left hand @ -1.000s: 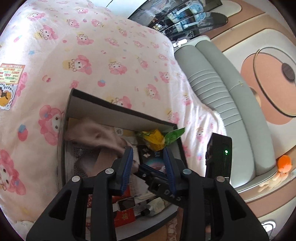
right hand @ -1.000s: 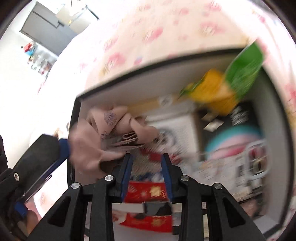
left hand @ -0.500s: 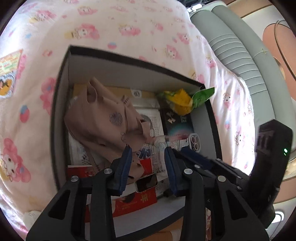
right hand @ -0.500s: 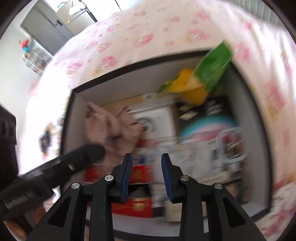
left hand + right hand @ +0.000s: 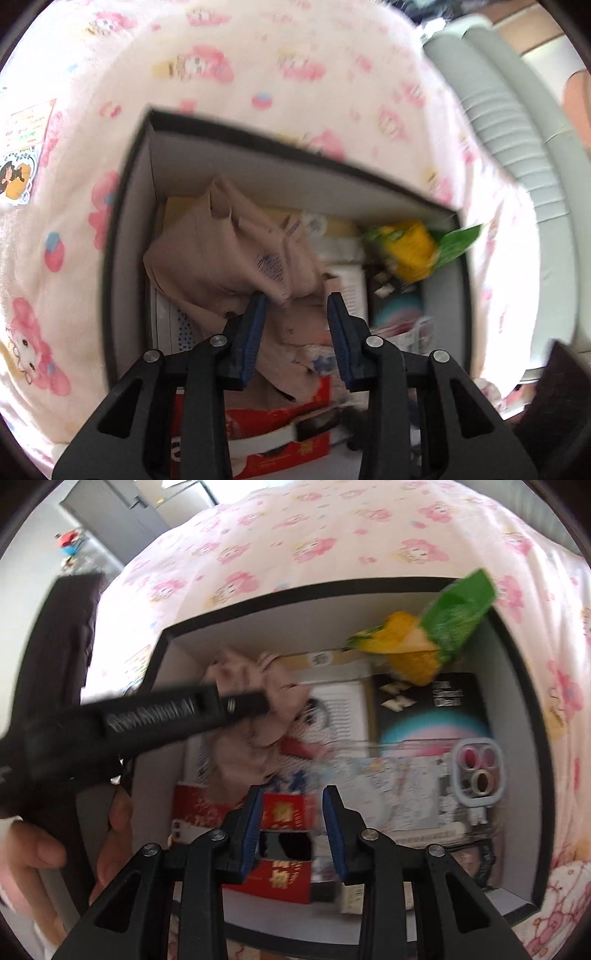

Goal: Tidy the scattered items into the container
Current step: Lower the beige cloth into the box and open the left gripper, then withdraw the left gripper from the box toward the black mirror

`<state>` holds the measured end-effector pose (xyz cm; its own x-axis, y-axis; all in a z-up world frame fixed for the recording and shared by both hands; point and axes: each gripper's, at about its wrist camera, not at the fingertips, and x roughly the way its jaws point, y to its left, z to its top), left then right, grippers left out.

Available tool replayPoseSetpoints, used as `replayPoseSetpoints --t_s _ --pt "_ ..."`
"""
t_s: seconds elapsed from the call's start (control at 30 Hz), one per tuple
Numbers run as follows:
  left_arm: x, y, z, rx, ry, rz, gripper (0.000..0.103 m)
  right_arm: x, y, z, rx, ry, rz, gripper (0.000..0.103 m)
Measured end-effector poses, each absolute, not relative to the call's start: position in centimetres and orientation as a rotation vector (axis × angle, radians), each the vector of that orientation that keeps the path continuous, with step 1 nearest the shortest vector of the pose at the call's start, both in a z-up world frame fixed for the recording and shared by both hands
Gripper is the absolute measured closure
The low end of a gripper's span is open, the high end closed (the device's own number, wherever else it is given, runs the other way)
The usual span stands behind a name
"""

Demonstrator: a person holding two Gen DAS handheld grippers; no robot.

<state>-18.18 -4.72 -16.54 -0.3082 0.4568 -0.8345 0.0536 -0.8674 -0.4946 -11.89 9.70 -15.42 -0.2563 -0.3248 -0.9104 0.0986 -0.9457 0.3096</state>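
Observation:
A black-rimmed box (image 5: 127,206) (image 5: 515,686) stands on a pink cartoon-print bedsheet and holds several items. A crumpled beige cloth (image 5: 236,258) (image 5: 251,738) lies in its left half. A yellow-green snack bag (image 5: 413,247) (image 5: 436,642) leans in the far right corner. A red packet (image 5: 280,432) (image 5: 284,875), a black box with a phone case (image 5: 476,771) and papers lie beside them. My left gripper (image 5: 295,310) is open and empty above the cloth. My right gripper (image 5: 293,805) is open and empty above the red packet. The left gripper's body (image 5: 147,720) crosses the right wrist view.
The bedsheet (image 5: 258,74) surrounds the box on all sides. A small card (image 5: 22,147) lies on it at the far left. A grey padded bed frame (image 5: 517,129) runs along the right. A hand (image 5: 48,845) shows at lower left of the right wrist view.
Both grippers have shifted left over the box. The left gripper now hangs over the beige cloth and the right gripper has drawn back a little. The items in the box lie as before.

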Motion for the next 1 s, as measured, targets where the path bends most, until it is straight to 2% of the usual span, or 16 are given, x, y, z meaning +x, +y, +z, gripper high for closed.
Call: replayPoseSetpoints --t_s 0.2,0.4,0.6,0.67,0.9,1.0 --pt "-15.1 -7.3 -13.2 -1.479 -0.741 2.34 0.067 -13.3 6.9 -17.3 1.776 -0.275 -2.081 0.072" --pt "-15.4 -8.5 -13.9 -1.489 -0.809 2.304 0.067 -16.3 5.4 -19.3 1.849 -0.233 -2.086 0.072" --pt "-15.6 -8.5 -14.2 -1.465 -0.847 2.29 0.067 -18.9 6.6 -17.7 1.78 -0.217 -2.285 0.072" --pt "-15.7 -8.2 -14.3 -1.458 -0.849 2.257 0.061 -18.6 8.0 -16.5 1.728 -0.271 -2.378 0.072" --pt "-15.6 -6.1 -15.3 -1.554 -0.773 2.202 0.061 -15.9 10.9 -15.1 1.685 -0.286 -2.453 0.072" --pt "-15.8 -5.1 -16.7 -1.657 -0.732 2.152 0.064 -14.9 11.5 -14.8 1.686 -0.297 -2.474 0.072"
